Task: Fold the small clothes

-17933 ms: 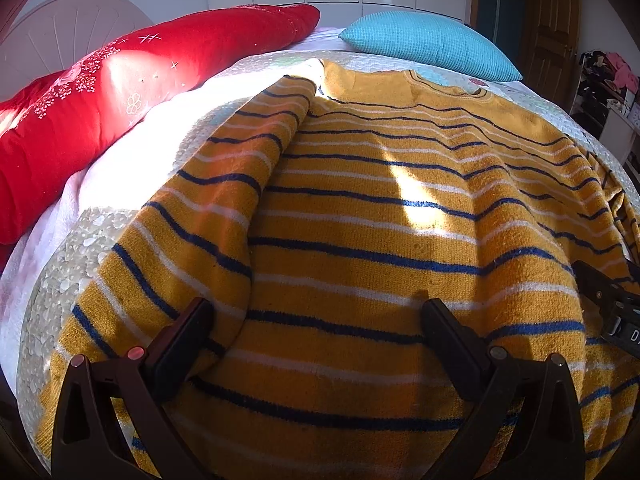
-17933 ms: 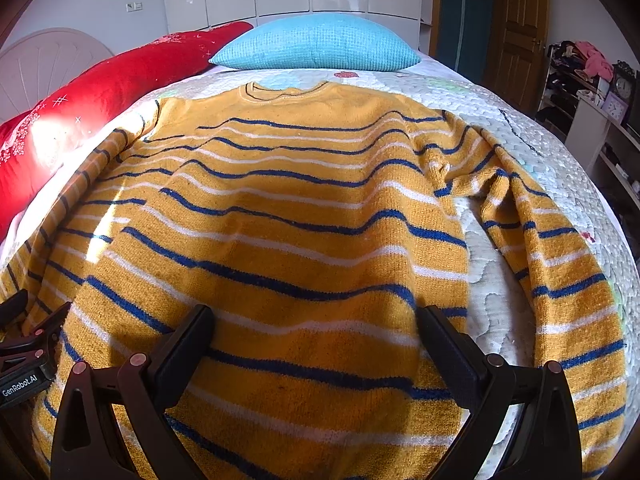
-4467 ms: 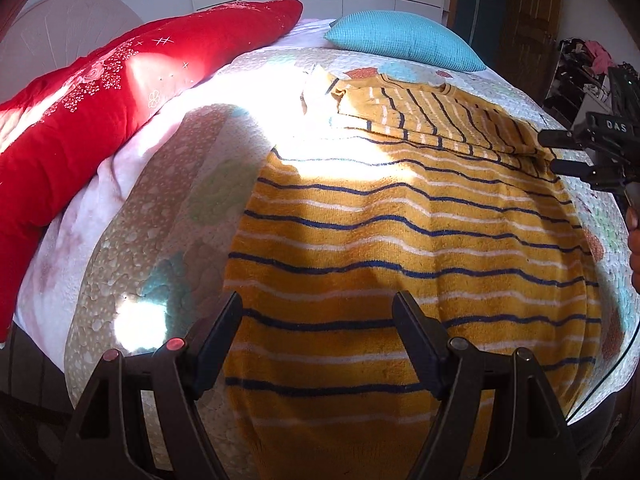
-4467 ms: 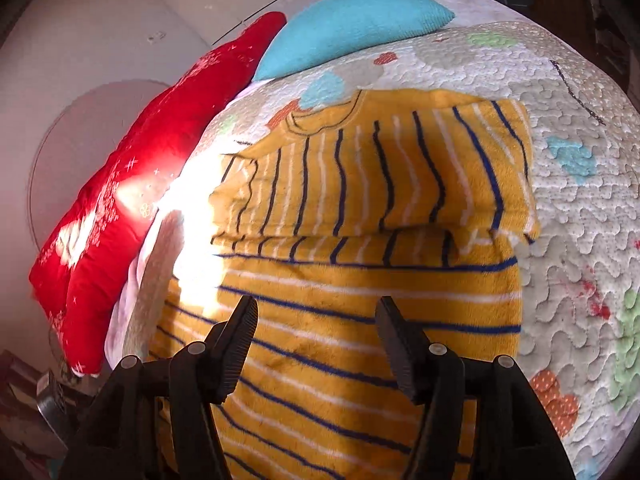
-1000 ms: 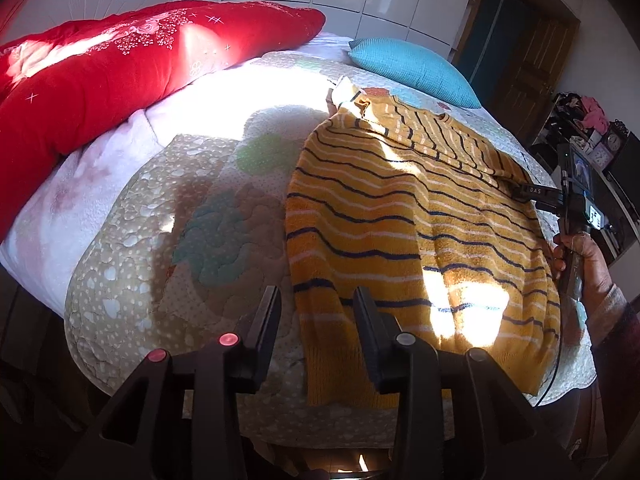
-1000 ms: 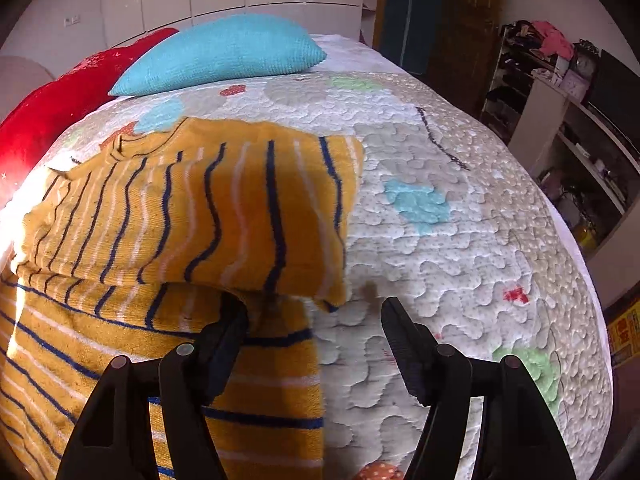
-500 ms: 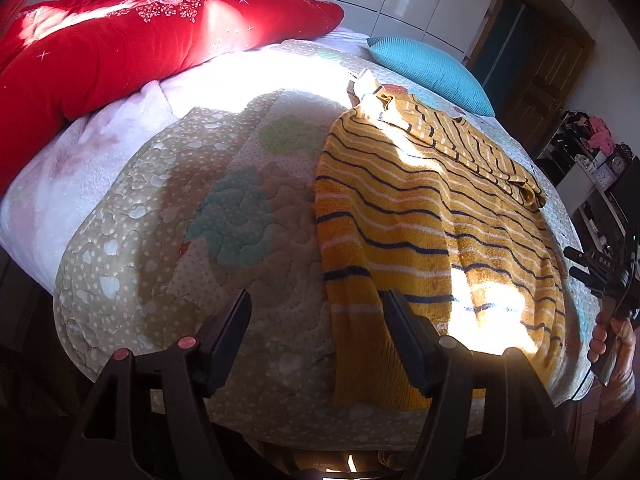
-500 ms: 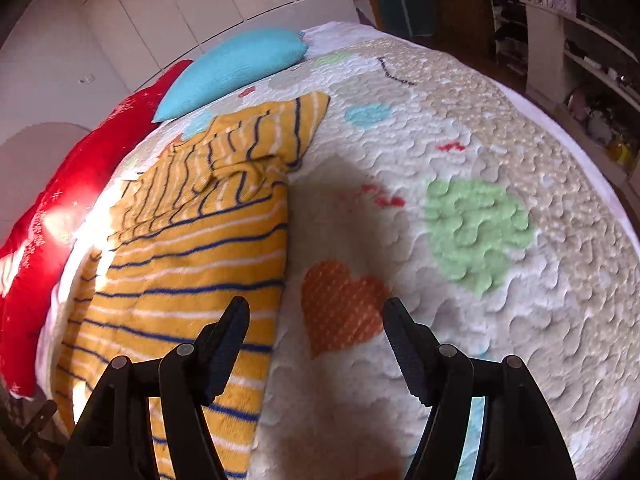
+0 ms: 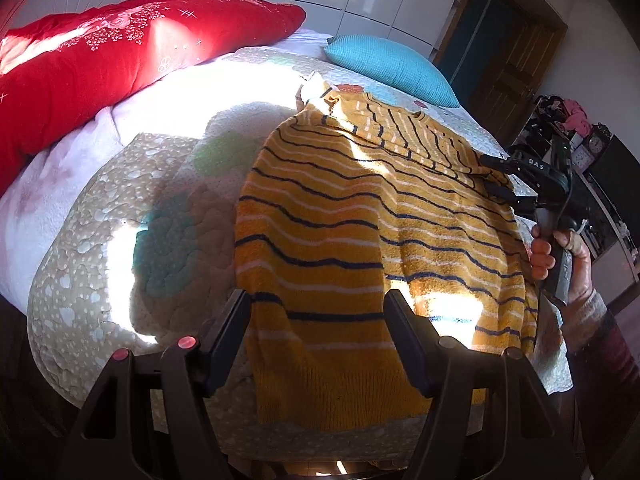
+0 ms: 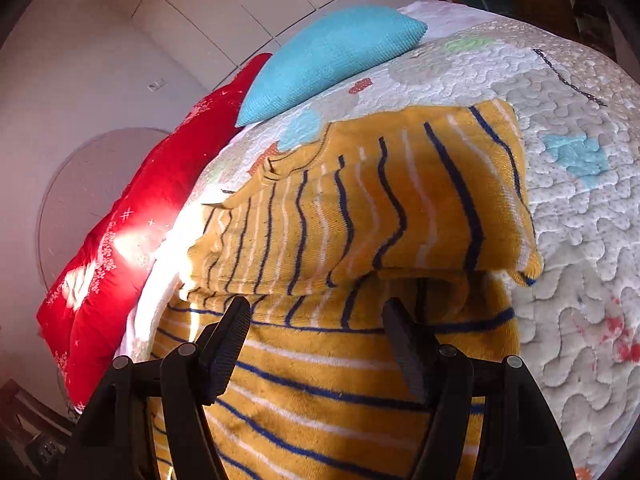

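A yellow sweater (image 9: 360,240) with navy and white stripes lies flat on the quilted bed, both sleeves folded across its upper part (image 10: 380,208). My left gripper (image 9: 318,320) is open and empty, hovering over the sweater's hem at the near bed edge. My right gripper (image 10: 316,328) is open and empty, just over the body below the folded sleeves. The right gripper also shows in the left wrist view (image 9: 500,180), held in a hand at the sweater's far right side.
A long red pillow (image 9: 120,52) lies along the left side and a turquoise pillow (image 9: 388,64) at the head. The patterned quilt (image 10: 580,240) extends right of the sweater. A door and cluttered shelves (image 9: 572,120) stand beyond the bed's right side.
My left gripper has moved in over the hem. My right gripper has swung back from the bare quilt to the folded sleeves. Both stay open.
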Demonstrator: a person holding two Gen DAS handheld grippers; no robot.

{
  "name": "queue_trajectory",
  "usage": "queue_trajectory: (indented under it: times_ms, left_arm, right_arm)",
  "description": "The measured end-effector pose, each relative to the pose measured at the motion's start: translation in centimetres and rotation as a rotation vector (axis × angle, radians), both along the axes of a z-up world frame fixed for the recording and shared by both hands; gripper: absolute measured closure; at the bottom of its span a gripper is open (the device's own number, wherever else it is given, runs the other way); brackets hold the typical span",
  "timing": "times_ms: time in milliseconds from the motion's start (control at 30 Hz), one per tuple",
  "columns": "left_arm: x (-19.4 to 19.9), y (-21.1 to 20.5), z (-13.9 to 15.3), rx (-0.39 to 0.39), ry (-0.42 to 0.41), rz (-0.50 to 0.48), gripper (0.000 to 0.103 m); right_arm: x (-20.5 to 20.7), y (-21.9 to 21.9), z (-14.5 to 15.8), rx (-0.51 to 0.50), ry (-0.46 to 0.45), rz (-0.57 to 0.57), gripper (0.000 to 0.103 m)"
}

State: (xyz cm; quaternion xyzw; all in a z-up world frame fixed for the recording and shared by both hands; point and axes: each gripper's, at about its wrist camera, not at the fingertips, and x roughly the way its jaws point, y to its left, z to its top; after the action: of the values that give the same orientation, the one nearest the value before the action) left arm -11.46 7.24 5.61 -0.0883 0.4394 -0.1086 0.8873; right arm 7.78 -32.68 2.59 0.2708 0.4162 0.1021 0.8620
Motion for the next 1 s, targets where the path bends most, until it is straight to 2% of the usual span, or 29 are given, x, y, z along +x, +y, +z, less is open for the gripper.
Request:
queue_trajectory:
  times_ms: [67, 167, 233, 433, 567, 667, 733, 833, 1000]
  left_arm:
    - [-0.1, 0.1, 0.0, 0.003, -0.004, -0.006, 0.035]
    - [-0.2, 0.6, -0.1, 0.002, -0.005, -0.007, 0.035]
    - [0.0, 1.1, -0.5, -0.004, -0.001, 0.003, 0.035]
    - [1.2, 2.6, -1.5, -0.049, 0.027, 0.051, 0.035]
    - [1.3, 3.5, -1.3, -0.035, 0.015, 0.068, 0.034]
    - [1.7, 4.4, -1.9, -0.053, 0.040, 0.072, 0.034]
    - [1.9, 5.0, -2.6, -0.086, 0.072, 0.069, 0.034]
    - [1.6, 5.0, -3.0, -0.116, 0.079, 0.054, 0.034]
    - [1.0, 3.8, -3.6, -0.233, 0.121, -0.050, 0.038]
  right_arm:
    - [0.5, -1.3, -0.1, -0.015, -0.015, -0.084, 0.030]
    - [-0.9, -4.9, 0.2, 0.103, -0.070, -0.223, 0.030]
    - [-2.1, -6.1, 0.0, 0.153, -0.082, -0.274, 0.031]
    - [-5.8, -7.9, 0.1, 0.060, -0.040, -0.389, 0.026]
    - [-9.8, -8.4, 0.0, 0.032, 0.021, -0.305, 0.026]
    - [-13.9, -7.4, -0.5, 0.077, 0.061, -0.175, 0.026]
    - [-17.0, -6.4, -1.3, 0.131, 0.083, -0.087, 0.026]
    - [-21.0, -4.1, -1.4, 0.144, 0.067, -0.017, 0.026]
    - [-23.7, -0.5, -2.3, 0.209, 0.072, 0.088, 0.026]
